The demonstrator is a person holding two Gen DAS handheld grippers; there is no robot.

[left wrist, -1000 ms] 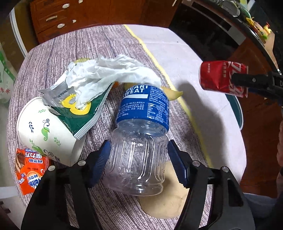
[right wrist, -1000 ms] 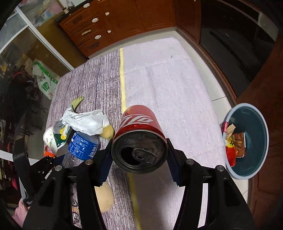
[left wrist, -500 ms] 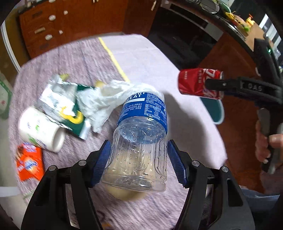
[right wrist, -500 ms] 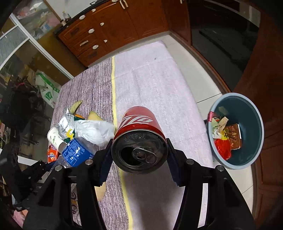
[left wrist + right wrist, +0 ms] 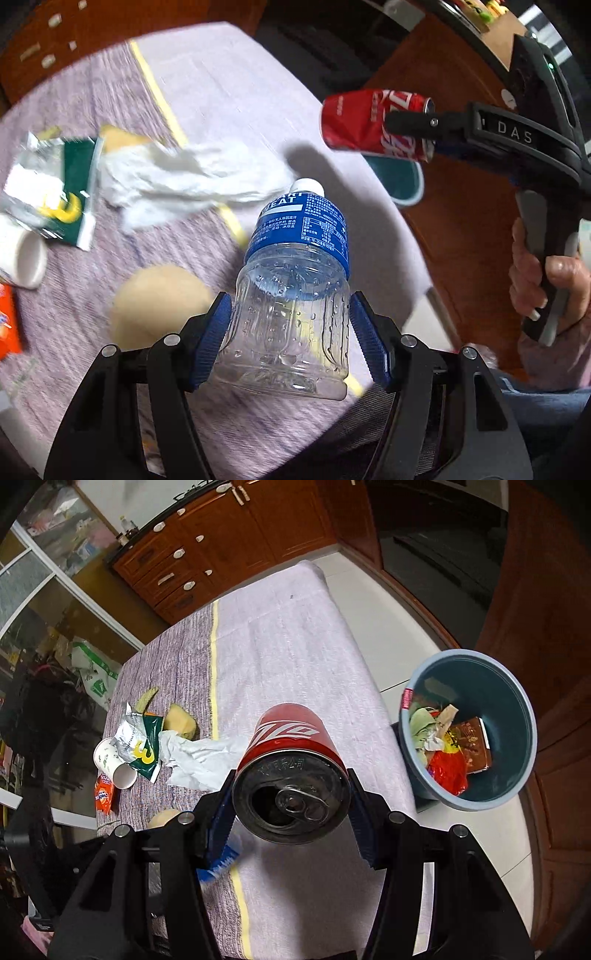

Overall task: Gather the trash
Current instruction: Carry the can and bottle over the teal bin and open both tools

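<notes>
Step in hand: both hands carry trash above the counter (image 5: 295, 635) toward the bin (image 5: 517, 709); I judge this as the transport step, nothing is dropped yet.
Left gripper (image 5: 291, 332): its jaws are clenched on the lower body of the plastic bottle (image 5: 295, 288), which points cap-forward and is lifted off the counter.
Right gripper (image 5: 291, 812): its jaws grasp the red can (image 5: 288, 760) by its sides, the opened top toward the camera.
Bin: it stands on the floor just beside the counter's right edge, lower than the counter, and already has wrappers inside.
Next move: the can needs to pass over the counter edge until it hangs above the bin mouth, then the jaws release; the bottle follows by the same way.
Open room: between the can and the bin the counter is bare, so the way is free.
Edges: the bin rim is near the counter edge, and a release too early puts the can on the floor.
Left behind, on the side far from the bin: tissue (image 5: 199, 760), green wrapper (image 5: 144, 753), paper cup (image 5: 110, 764), orange packet (image 5: 102, 794).
</notes>
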